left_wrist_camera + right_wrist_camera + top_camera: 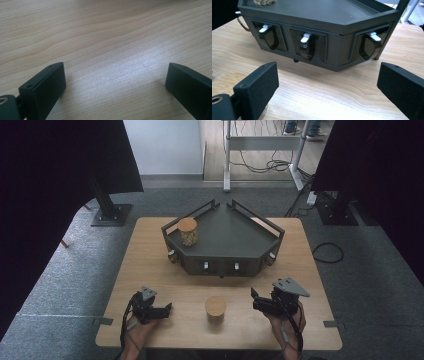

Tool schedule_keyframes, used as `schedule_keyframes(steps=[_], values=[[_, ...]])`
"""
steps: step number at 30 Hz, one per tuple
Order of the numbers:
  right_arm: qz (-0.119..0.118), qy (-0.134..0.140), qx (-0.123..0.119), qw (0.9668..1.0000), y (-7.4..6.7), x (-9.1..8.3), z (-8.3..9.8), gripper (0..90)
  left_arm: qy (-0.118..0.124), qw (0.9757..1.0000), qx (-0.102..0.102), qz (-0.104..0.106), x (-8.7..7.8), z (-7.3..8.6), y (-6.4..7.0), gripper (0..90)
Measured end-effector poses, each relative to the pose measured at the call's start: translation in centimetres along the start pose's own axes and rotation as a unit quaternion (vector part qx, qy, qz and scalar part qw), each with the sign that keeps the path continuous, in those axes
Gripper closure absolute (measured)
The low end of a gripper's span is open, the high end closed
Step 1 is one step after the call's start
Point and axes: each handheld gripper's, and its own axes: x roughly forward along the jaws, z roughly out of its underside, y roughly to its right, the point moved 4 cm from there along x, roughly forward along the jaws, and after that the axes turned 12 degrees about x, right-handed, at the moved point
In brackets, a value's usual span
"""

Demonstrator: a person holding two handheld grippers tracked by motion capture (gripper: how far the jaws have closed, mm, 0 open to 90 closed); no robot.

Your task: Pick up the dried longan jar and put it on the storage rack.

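Both tools sat low over the near edge of the desk [150, 270]. The left tool [167, 309] was gaping wide, nothing between its jaws but bare wood grain. The right tool [255, 301] was likewise spread wide and empty, aimed at the front of the grey tray [235, 237] with its white-tipped latches [305, 38].

Between the two tools stood a jar [215, 308] with a wooden lid, upright, free of both, near the front edge. A second jar [188, 232] with the same lid stood on the tray's far left corner, something pale and lumpy inside.

Judged the near jar to be the next thing to go up onto the tray beside its twin.

Risks as I read them:
- Jar tall, lid likely loose; a grip taken on the lid alone could lift it off.
- A sideways approach by either tool could knock the jar over, and it could roll off the near edge.
- Tray rim and corner rails stood up; a low carry could catch the jar's base.
- Setting down too close could bump the second jar.
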Motion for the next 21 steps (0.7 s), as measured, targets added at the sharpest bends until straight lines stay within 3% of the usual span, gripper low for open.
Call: schedule_keyframes(steps=[21], values=[[-0.025,-0.012,-0.008,0.9996,-1.8,1.4,0.3,3.4,0.005,1.0000,0.002,0.004,-0.1,0.2,-0.1,4.5]])
